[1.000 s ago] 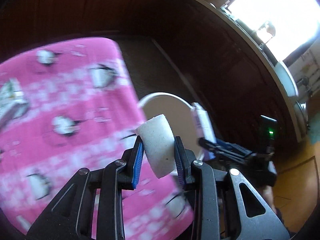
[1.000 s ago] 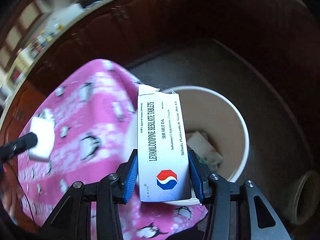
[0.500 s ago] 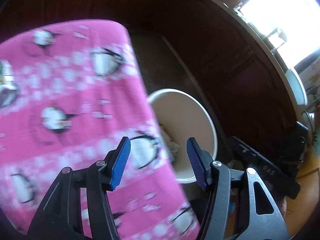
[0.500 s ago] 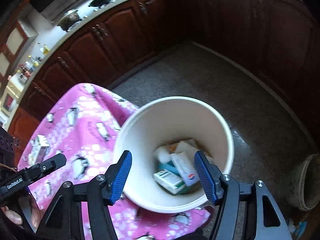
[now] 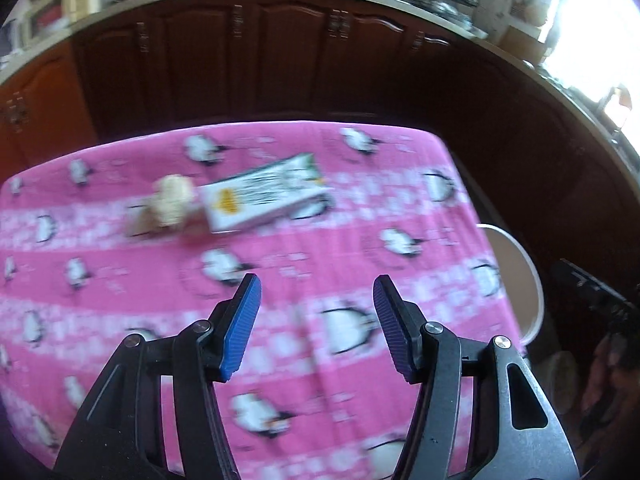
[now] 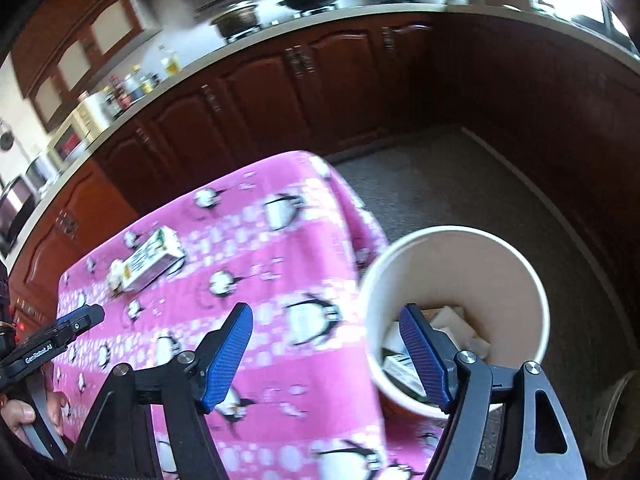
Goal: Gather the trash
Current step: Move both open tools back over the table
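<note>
Left wrist view is showing the left tool (image 5: 316,322) hanging wide open, holding nothing, over the pink counter (image 5: 120,280); a white carton (image 5: 264,196) and crumpled wad (image 5: 172,200) are lying toward its far edge, while the right tool (image 6: 326,354) is gaping empty beside the bucket (image 6: 460,264)

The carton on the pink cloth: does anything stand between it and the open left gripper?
Nothing visible does. Only bare pink cloth lies between the left gripper and the carton. A crumpled wad sits at the carton's left end, off that path.

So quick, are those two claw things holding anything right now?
Left gripper: open, holding nothing.
Right gripper: open, holding nothing.
</note>
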Available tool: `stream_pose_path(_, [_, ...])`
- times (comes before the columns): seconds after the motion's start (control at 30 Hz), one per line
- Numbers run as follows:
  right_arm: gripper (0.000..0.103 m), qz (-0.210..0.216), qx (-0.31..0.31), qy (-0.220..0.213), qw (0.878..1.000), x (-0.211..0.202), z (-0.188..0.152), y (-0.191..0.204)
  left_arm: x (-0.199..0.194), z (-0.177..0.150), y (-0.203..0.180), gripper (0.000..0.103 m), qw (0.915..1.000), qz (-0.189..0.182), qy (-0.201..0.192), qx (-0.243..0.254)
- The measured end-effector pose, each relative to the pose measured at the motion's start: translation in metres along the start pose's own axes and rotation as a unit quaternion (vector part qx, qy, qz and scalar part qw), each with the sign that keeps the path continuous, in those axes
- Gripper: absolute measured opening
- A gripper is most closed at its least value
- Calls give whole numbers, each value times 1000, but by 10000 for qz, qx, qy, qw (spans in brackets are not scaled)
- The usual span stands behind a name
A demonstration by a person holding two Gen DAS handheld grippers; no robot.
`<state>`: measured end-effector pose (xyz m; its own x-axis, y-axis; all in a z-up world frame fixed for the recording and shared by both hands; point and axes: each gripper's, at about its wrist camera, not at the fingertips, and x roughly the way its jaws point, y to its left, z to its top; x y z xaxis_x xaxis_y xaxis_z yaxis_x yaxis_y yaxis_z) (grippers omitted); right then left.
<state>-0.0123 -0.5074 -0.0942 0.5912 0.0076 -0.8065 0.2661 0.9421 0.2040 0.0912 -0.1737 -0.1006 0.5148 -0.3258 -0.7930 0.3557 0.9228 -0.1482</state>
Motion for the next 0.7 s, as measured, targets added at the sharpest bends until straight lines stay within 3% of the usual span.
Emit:
stream_pose_path(0.13, [74,144,-156,80,9997,10,-1,29,-9,-7,34,57,9990,413,-159,-75])
stream_pose_path(0.33, [74,348,-482,305,9978,29,-3,72,-18,-9,72,57,9973,655,-214,-266])
stream_pose_path(0.6, [74,483,-804,546,9941,58,0,113,-11,-1,96,57,9968,692,-164,-377])
stream_pose_path(0.7, [74,512,-844,606,9933,66,3,121,-4,8,108,57,9975,513,-144,-468])
